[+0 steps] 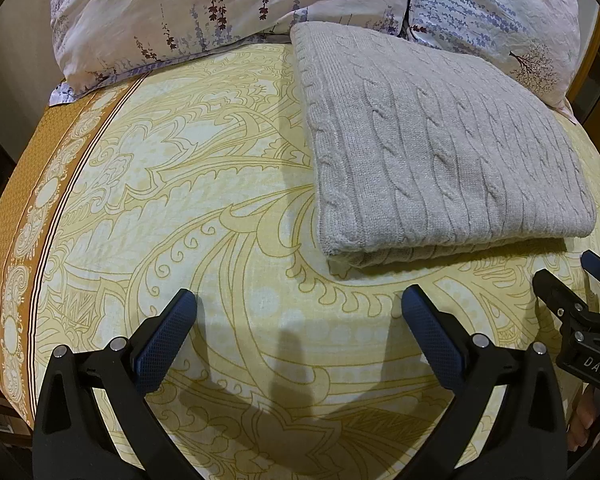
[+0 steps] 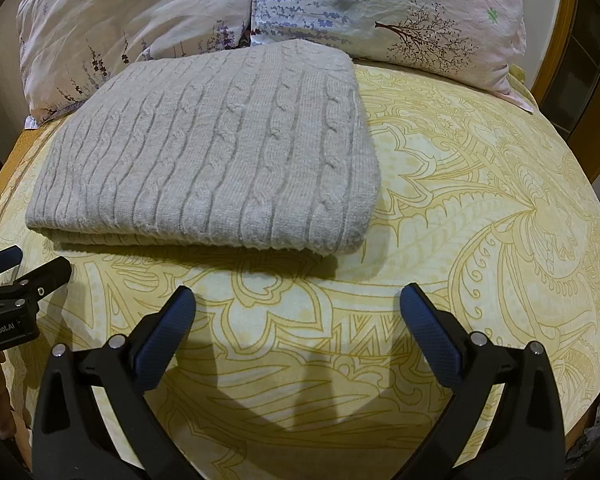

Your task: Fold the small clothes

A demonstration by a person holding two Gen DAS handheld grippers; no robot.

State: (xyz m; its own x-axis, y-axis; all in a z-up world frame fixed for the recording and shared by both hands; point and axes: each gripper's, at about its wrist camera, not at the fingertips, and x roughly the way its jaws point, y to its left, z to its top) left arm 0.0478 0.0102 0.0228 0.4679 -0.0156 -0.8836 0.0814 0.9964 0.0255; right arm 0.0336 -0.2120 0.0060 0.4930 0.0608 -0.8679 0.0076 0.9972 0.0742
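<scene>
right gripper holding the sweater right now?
No, the right gripper is open and empty over the bedsheet, short of the folded grey sweater.

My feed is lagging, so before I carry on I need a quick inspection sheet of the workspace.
Surface: bed sheet, yellow with a leaf pattern, lying flat.
Job's things: grey knitted sweater, folded into a neat rectangle, lying on the sheet.
Clutter: nothing seen.
Grippers: left gripper open, empty, short of the sweater; right gripper open, empty, also short of it.
Cables: nothing seen.
Surroundings: two floral pillows behind the sweater; wooden bed frame at the right edge.
</scene>
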